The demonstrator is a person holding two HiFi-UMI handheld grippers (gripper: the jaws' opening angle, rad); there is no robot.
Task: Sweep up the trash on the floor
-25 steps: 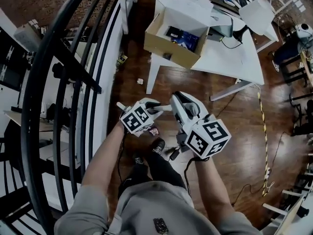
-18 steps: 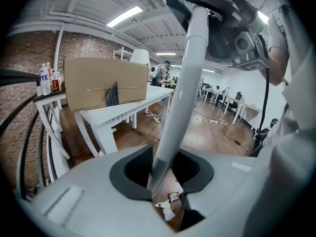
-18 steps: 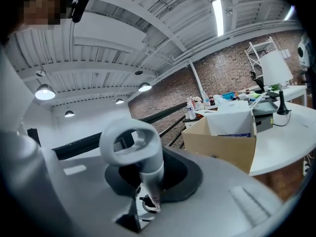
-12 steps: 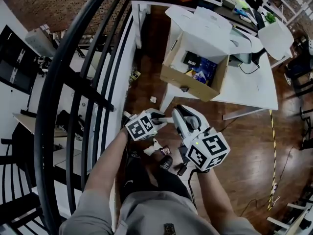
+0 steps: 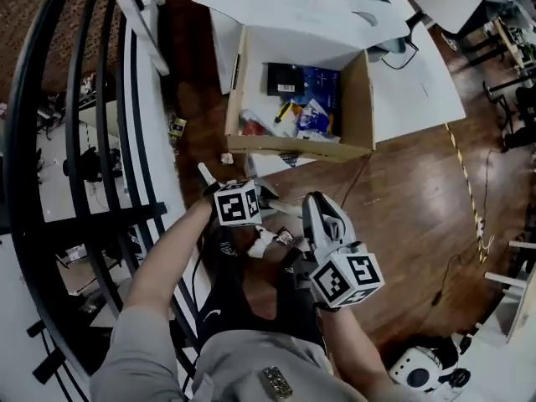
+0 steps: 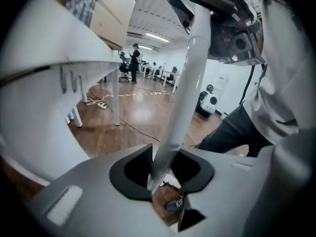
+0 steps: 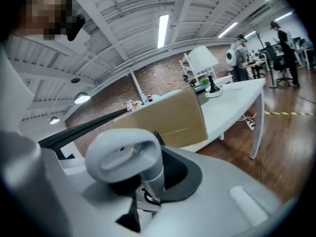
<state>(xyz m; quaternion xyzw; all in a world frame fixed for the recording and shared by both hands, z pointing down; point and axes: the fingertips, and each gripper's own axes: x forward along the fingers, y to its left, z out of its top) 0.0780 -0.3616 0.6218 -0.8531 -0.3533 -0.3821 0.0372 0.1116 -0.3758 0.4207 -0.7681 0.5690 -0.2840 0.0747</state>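
Observation:
A pale grey broom pole runs between my two grippers, and its sweeping end is out of sight. My left gripper is shut on the pole, whose short tip sticks out past it. At the other end is a loop handle, and my right gripper is shut on the stem just under it. In the head view the left gripper and right gripper hang over the person's feet. Below them on the wooden floor lie a crumpled white paper and a dark wrapper.
An open cardboard box with several items sits on a white table just ahead. Small scraps lie by the table leg. A black railing runs along the left. Cables and striped tape cross the floor on the right.
Both grippers have sunk and tipped downward with the pole. The view has swung forward, so the box and table now sit close ahead.

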